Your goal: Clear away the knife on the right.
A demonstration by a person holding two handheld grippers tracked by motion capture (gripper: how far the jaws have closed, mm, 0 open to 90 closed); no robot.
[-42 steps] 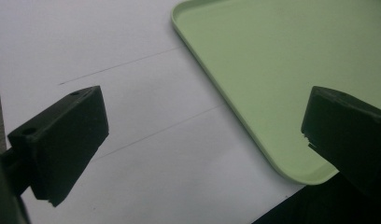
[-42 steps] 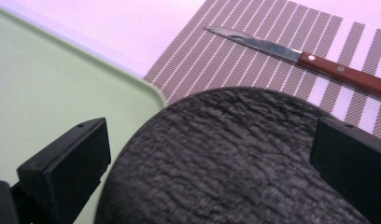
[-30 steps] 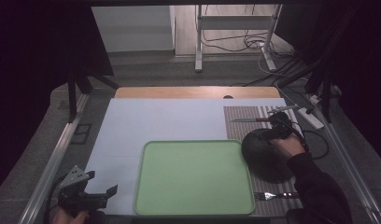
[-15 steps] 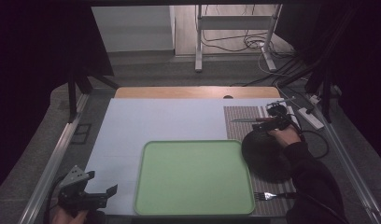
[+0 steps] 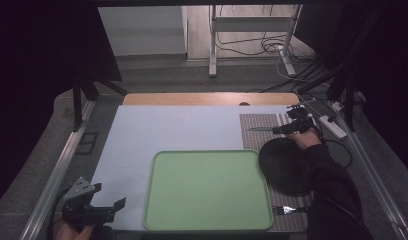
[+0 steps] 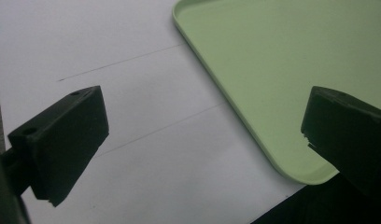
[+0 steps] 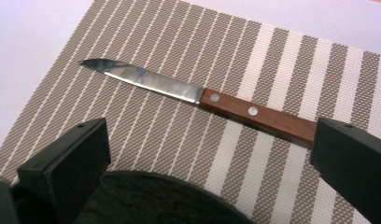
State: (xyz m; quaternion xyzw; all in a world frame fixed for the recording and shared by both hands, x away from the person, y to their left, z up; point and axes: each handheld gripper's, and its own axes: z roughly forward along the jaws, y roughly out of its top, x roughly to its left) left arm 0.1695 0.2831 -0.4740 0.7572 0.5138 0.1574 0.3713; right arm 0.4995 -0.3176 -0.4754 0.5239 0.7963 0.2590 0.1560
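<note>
My right tongs (image 5: pixel 287 129) hung wide open and empty over the knife (image 7: pixel 198 100), which lay flat on the striped placemat (image 7: pixel 282 60) at two o'clock on the counter, just beyond the black plate (image 5: pixel 284 165). I judged it light, stiff and slick-bladed, best pinched across its wooden handle, whose butt my jaw hid. My left tongs (image 5: pixel 99 210), equally open and empty, waited at seven o'clock beside the green tray (image 5: pixel 207 192).

Left gripper (image 5: pixel 94 207): black, 2 blocky jaws, grey 3-cornered plate. Right gripper (image 5: pixel 297 121): black, cable; dark sleeve (image 5: pixel 332 185).
</note>
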